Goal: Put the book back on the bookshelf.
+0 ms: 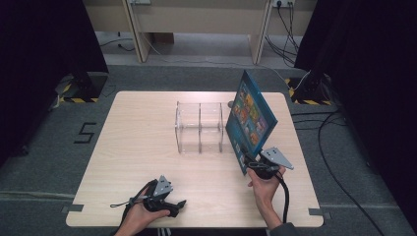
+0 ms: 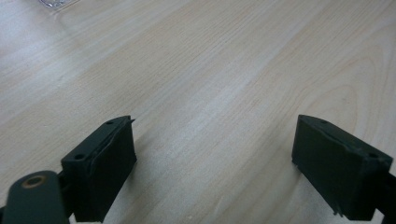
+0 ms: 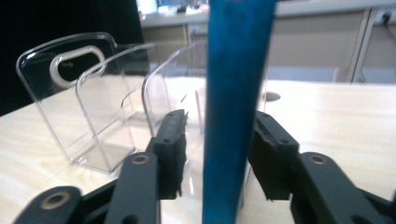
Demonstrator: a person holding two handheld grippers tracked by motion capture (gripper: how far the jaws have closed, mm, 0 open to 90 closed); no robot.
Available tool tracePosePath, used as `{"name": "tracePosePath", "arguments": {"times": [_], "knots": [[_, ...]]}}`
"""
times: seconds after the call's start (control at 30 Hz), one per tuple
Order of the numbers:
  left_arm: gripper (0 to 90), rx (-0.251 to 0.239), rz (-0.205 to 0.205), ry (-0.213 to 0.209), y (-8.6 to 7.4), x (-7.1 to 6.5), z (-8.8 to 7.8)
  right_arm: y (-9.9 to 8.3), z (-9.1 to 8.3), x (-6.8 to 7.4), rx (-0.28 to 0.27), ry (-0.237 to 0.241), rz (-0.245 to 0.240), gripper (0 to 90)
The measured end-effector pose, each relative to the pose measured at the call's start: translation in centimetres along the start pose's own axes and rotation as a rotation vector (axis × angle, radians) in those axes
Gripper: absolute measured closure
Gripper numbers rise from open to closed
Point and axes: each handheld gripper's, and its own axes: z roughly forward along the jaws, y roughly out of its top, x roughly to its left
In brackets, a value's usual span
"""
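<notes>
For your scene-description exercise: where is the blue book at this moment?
In the high view the blue book stands tilted at the table's right side, just right of the clear acrylic organizer, its lower corner between the right tongs.

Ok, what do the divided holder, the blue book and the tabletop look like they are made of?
The holder looks like clear acrylic or a similar hard plastic: see-through walls with bright glossy edges. The blue book seems to be printed card or paper with a smooth cover; it reads thin and flat between the jaws of the right gripper. The table shows pale wood grain, probably laminate or veneer, matte.
</notes>
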Motion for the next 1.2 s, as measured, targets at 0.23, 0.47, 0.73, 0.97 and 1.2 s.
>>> {"name": "tracePosePath", "arguments": {"times": [0.23,0.47,0.73,0.97,1.2], "knots": [[12.2,-0.001,0.001,-0.001,0.0,0.0,0.0,-0.2,-1.6,-0.4,0.070,0.028,-0.001,52.1],[12.1,-0.001,0.002,-0.001,0.0,0.0,0.0,-0.4,-3.3,-0.5,0.149,0.068,-0.082,58.8],[12.1,-0.001,0.002,-0.001,0.0,0.0,0.0,-1.5,-3.1,-1.0,0.215,0.124,0.004,75.5],[12.1,-0.002,0.002,-0.002,0.0,0.0,0.0,-1.6,-2.8,-0.5,0.216,0.138,0.026,75.5],[12.1,-0.002,0.003,-0.002,0.0,0.0,0.0,-1.7,-2.5,-0.3,0.206,0.161,0.041,73.2]]}}
